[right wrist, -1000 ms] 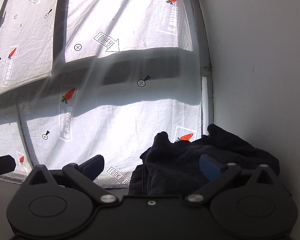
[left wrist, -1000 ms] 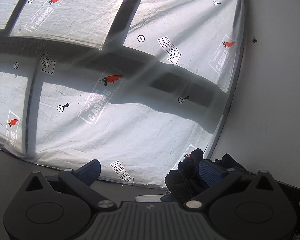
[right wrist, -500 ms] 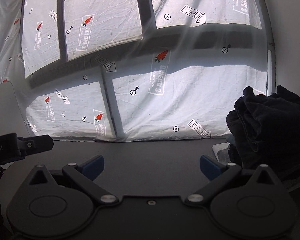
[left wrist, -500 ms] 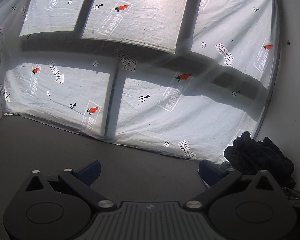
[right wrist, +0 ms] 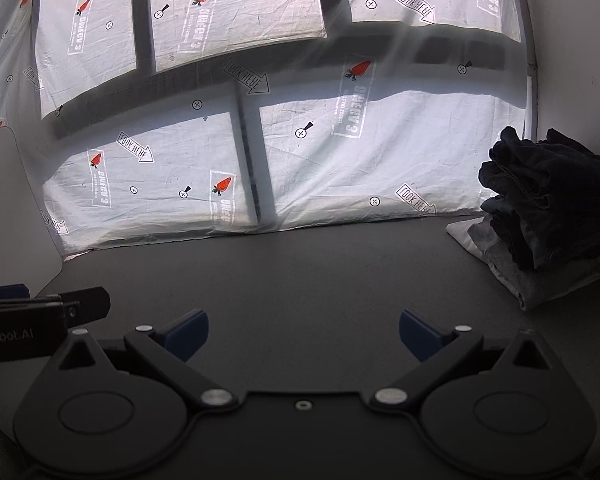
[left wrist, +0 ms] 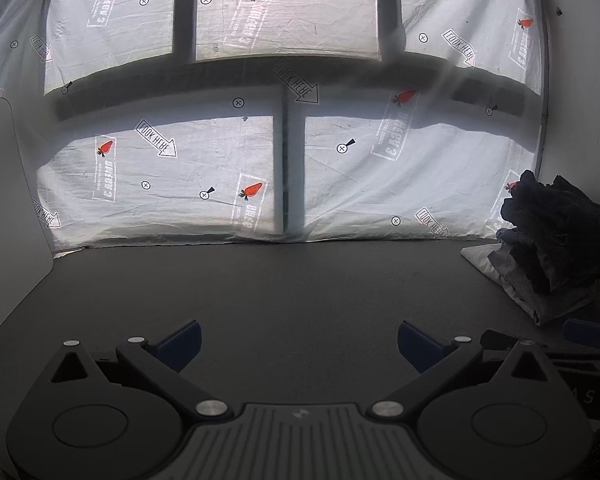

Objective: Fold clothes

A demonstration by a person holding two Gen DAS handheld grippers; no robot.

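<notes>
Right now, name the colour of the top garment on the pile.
Black garment, clearest in the right wrist view.

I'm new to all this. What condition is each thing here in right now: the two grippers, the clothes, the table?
Left gripper: open, holding nothing.
Right gripper: open, holding nothing.
Dark garment: bunched up, unfolded, lying on the grey cloth.
Grey cloth: lying flat under the dark garment, at the table's right side.
Table: bare in the middle.

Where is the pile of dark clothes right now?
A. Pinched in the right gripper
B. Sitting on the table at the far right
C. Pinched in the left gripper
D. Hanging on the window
B: the pile of dark clothes rests on the dark table at the far right, while the left gripper and right gripper are both open and hold nothing.
</notes>
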